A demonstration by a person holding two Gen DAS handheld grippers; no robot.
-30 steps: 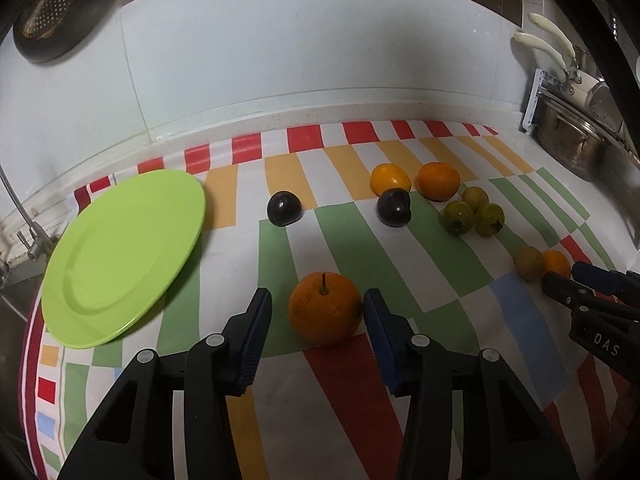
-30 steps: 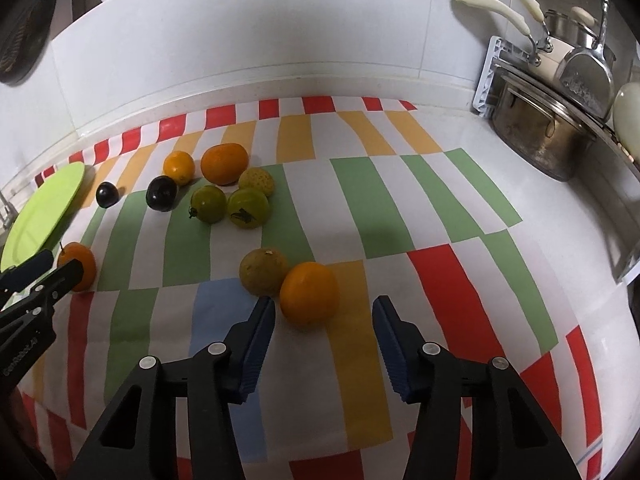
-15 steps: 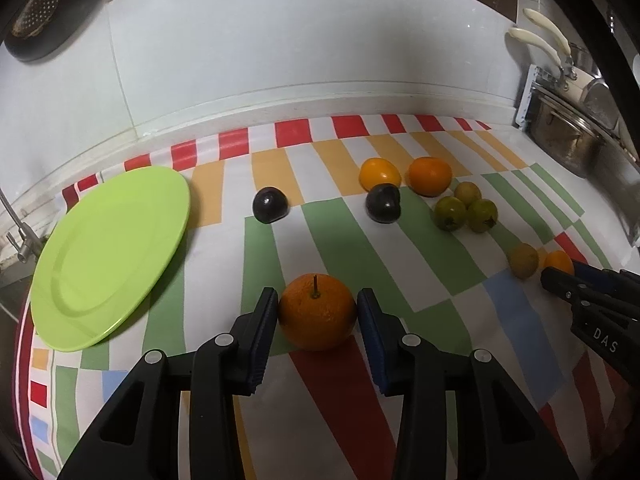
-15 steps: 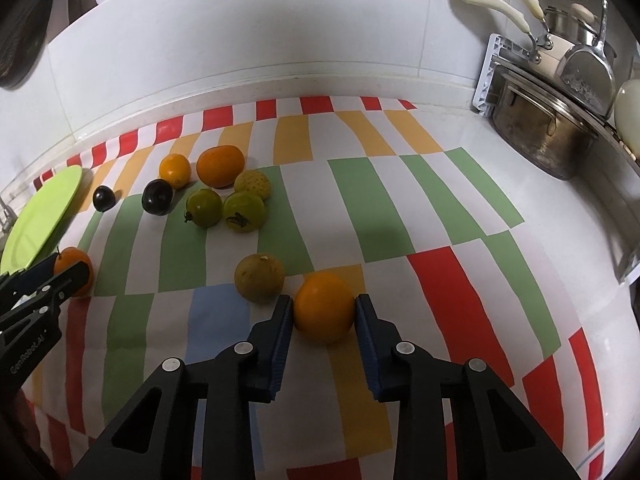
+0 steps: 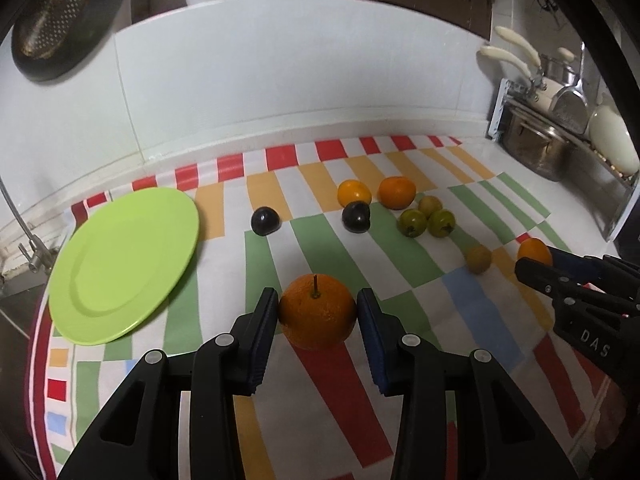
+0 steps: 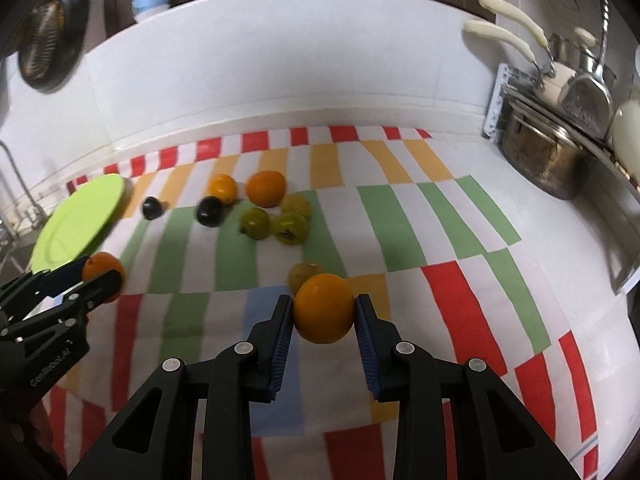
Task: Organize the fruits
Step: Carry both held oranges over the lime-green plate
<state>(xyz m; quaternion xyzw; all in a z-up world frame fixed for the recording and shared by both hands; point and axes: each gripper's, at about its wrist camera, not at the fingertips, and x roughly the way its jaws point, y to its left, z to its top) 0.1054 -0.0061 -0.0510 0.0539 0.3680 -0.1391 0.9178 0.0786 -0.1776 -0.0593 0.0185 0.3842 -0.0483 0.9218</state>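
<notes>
My left gripper point(image 5: 317, 312) is shut on a stemmed orange point(image 5: 317, 311) and holds it above the striped cloth point(image 5: 408, 256). My right gripper point(image 6: 323, 312) is shut on a smooth orange point(image 6: 324, 308), lifted off the cloth. A lime-green plate point(image 5: 120, 256) lies at the left; it also shows in the right wrist view point(image 6: 76, 224). Two dark plums point(image 5: 265, 221) point(image 5: 356, 217), two more oranges point(image 5: 353, 193) point(image 5: 397, 192), green fruits point(image 5: 412, 222) and a yellowish fruit point(image 5: 478, 258) lie on the cloth.
A steel pot point(image 6: 548, 160) and a dish rack with utensils point(image 5: 568, 92) stand at the right. A tap point(image 5: 24, 240) and the sink edge are at the far left. A white backsplash point(image 5: 280, 80) runs behind the cloth.
Both grippers closed on their oranges and have lifted them off the cloth. The views have pulled up and back a little.
</notes>
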